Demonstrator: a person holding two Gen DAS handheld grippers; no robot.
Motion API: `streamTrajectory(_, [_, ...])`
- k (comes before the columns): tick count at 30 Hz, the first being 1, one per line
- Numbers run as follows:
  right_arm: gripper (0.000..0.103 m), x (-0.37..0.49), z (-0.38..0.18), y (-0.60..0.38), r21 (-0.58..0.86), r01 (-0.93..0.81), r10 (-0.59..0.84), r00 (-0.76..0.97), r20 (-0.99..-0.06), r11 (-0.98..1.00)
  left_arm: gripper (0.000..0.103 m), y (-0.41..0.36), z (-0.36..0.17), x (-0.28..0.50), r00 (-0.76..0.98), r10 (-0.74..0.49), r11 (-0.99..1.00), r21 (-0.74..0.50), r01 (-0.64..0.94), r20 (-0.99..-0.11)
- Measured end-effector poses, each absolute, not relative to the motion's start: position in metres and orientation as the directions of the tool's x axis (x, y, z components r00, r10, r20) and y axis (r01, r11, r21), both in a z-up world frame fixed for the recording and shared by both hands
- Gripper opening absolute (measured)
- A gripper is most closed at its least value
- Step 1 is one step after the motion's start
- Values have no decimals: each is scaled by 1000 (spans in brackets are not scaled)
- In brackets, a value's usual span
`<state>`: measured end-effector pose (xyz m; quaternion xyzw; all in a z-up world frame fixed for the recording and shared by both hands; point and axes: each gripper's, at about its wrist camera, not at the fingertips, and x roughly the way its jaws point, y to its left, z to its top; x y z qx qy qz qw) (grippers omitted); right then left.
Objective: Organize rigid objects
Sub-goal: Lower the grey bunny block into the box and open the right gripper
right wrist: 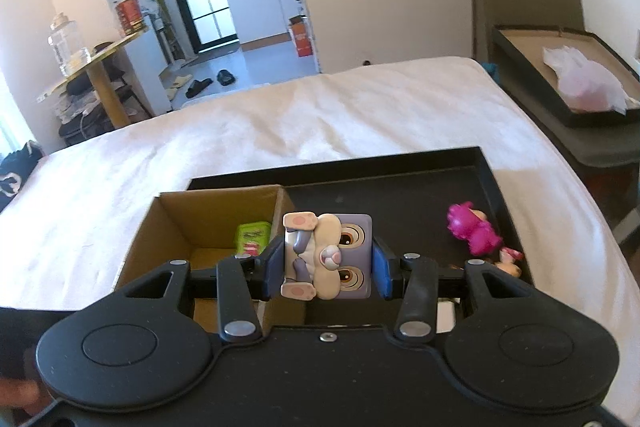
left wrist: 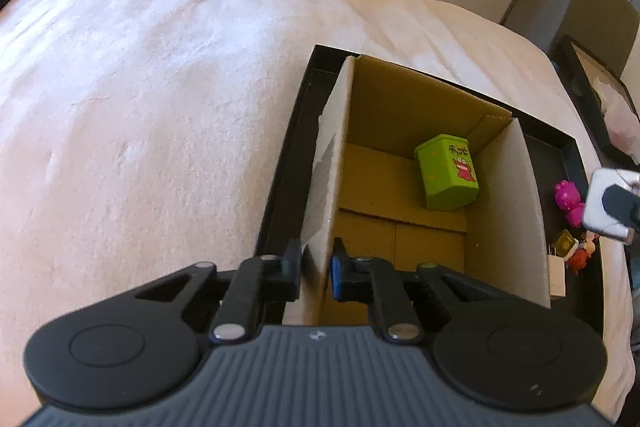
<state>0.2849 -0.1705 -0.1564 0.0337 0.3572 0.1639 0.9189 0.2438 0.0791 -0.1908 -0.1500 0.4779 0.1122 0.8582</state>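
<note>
Sorting is partly done, by my reading. One item, a glossy green box [left wrist: 447,173] with a red cartoon print, is already lying tilted on the floor of the cardboard carton [left wrist: 404,163], centre-right of the left wrist view. The carton is standing inside a shallow black tray [right wrist: 490,171] on a bed [left wrist: 140,87] covered with soft, nappy pale fabric.

The left hand-held gripper [left wrist: 316,267], low centre of that view, is clenching the carton's near-left wall, one pad on each face of the board. This is likely steadying it.

The right hand-held gripper [right wrist: 326,261] is grasping a rabbit cube figure [right wrist: 328,255], lower centre of the right wrist view: hard, smooth, blocky grey body with moulded cream ears and paws, turned on its side. It is sitting over the carton's right wall, not yet inside.

Still waiting in the tray at right: a pink figure [right wrist: 474,233] with lumpy moulded hair, plus smaller pieces at the right edge of the left wrist view, too small to identify.
</note>
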Motion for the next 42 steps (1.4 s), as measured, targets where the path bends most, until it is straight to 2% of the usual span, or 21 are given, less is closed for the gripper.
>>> streamTrajectory(21, [44, 297, -162, -89, 142, -414, 387, 598, -702, 899, 15, 88, -197, 250, 495, -83, 903, -275, -329, -865])
streamTrajectory(28, [44, 299, -163, -69, 138, -462, 411, 566, -715, 876, 16, 87, -197, 251, 490, -94, 899, -285, -332, -866])
streamTrajectory(33, [48, 297, -151, -63, 168, -514, 483, 577, -658, 841, 16, 89, -197, 251, 494, -95, 895, -292, -339, -864])
streamTrajectory(42, [49, 290, -147, -92, 198, -458, 459, 574, -678, 867, 16, 88, -195, 251, 495, -82, 904, -273, -328, -865])
